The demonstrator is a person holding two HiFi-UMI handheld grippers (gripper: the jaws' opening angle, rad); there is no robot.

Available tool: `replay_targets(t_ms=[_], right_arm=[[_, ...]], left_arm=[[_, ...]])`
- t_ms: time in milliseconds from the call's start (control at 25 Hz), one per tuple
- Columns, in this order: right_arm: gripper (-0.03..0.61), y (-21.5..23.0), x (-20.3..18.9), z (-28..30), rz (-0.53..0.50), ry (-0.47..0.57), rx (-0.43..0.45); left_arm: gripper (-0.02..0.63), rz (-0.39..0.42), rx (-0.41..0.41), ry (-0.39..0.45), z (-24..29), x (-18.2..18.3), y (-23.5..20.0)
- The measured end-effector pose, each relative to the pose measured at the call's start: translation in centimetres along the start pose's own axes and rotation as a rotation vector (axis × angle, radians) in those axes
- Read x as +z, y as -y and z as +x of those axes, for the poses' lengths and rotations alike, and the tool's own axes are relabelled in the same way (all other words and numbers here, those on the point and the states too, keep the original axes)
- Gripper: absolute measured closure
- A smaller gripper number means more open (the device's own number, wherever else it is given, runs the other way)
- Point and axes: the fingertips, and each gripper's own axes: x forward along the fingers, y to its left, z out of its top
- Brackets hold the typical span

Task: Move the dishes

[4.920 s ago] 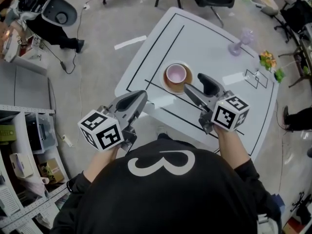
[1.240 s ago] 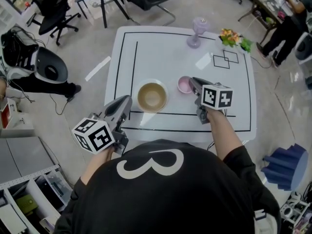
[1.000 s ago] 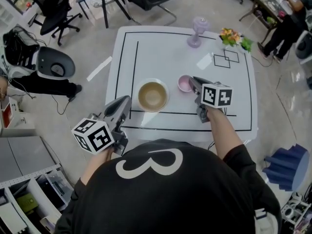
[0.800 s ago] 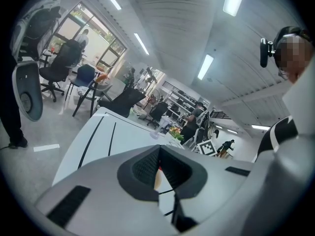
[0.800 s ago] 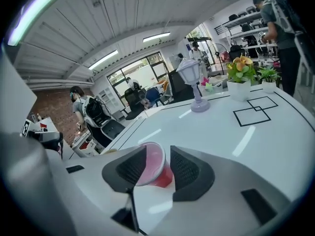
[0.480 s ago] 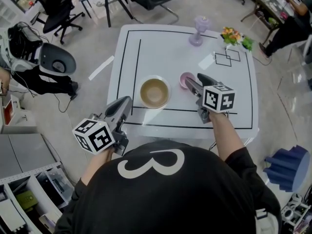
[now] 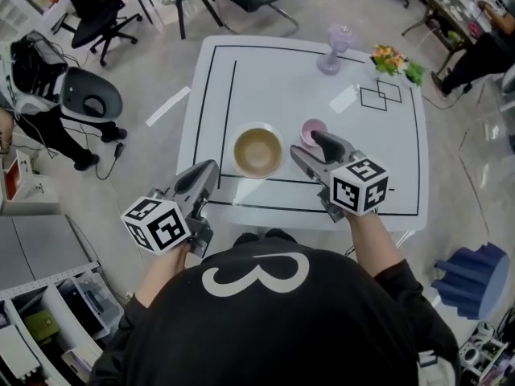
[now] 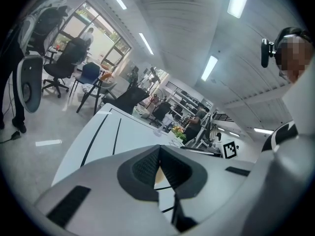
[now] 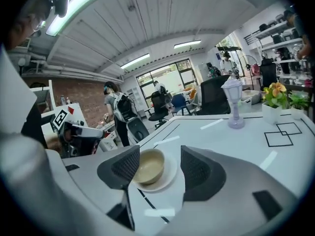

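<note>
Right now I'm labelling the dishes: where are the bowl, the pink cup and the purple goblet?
bowl point(image 7: 257, 152): head view, its brown inside.
pink cup point(image 7: 311, 130): head view, its open top.
purple goblet point(image 7: 336, 48): head view, its stem.

Left gripper point(image 8: 159, 155) jaws together, nothing held. White table point(image 8: 110, 137) with black lines beyond. Chairs point(image 8: 66, 63) far left.

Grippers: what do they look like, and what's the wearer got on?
Both the left gripper and right gripper are light grey with tapering jaws and dark ribbed pads. Each carries a white cube with black square markers. The person wears a black top with a white 3.
</note>
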Motion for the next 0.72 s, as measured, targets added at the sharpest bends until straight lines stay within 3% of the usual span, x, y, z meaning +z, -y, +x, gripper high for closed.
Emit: replay_targets(t_ms=[240,600,720], right_arm=[[0.33,-2.5,-2.0,1.2,-0.009,-0.048,0.061],[0.33,-2.0,-5.8,3.0,0.124,-0.118,0.053],[0.333,-1.7,-6.7,3.8,0.125,-0.154,0.041]], left_arm=[[0.611,-0.014,0.001,-0.01,-0.1,-0.7,-0.4],[0.611,-0.031,0.008,-0.018,-0.7,-1.3,-1.0],[0.611,-0.031,0.006,-0.018,-0.7,-1.2,-1.2]])
